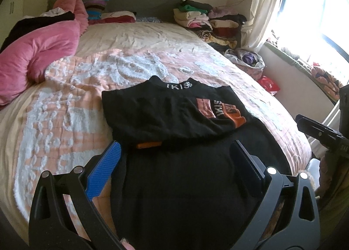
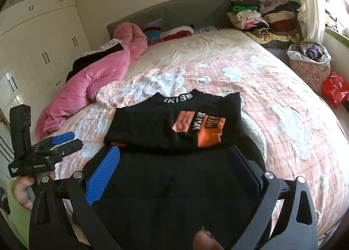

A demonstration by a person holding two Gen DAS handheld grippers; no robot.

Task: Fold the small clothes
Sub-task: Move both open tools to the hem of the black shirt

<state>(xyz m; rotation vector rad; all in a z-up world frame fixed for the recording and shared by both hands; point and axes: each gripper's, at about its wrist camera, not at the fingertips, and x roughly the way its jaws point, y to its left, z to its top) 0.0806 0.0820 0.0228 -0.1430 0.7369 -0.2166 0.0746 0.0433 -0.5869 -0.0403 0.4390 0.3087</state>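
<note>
- Left tool [image 1: 176, 151] spread wide, blue-padded fingers [image 1: 102, 171] either side of the black garment [image 1: 174, 119], gripping nothing.
- Seen from the right wrist, left tool [image 2: 67, 141] out over the bedspread left of the garment, held by a hand [image 2: 21, 191] with a green sleeve; in that view the fingers look close together, so openness there hard to judge.
- Right tool [image 2: 174, 154] likewise spread wide, pads [image 2: 104, 173] flanking the near part of the garment, clamped on nothing.
- Black garment lying on the bed [image 2: 261, 101], part folded: upper layer with orange and peach print [image 2: 196, 127] doubled over the lower black part, white-lettered collar [image 2: 177, 98] at the far edge.
- Small orange strip [image 1: 149, 144] poking out under the folded edge.
- Pink duvet [image 1: 39, 58] bunched along the left side of the bed.
- Stacks of folded clothes [image 2: 261, 16] at the far right by the headboard [image 2: 185, 12].
- Patterned basket [image 2: 309, 69] and red bag [image 2: 334, 88] beside the bed on the right.
- Cream wardrobe doors [image 2: 43, 42] on the left wall.
</note>
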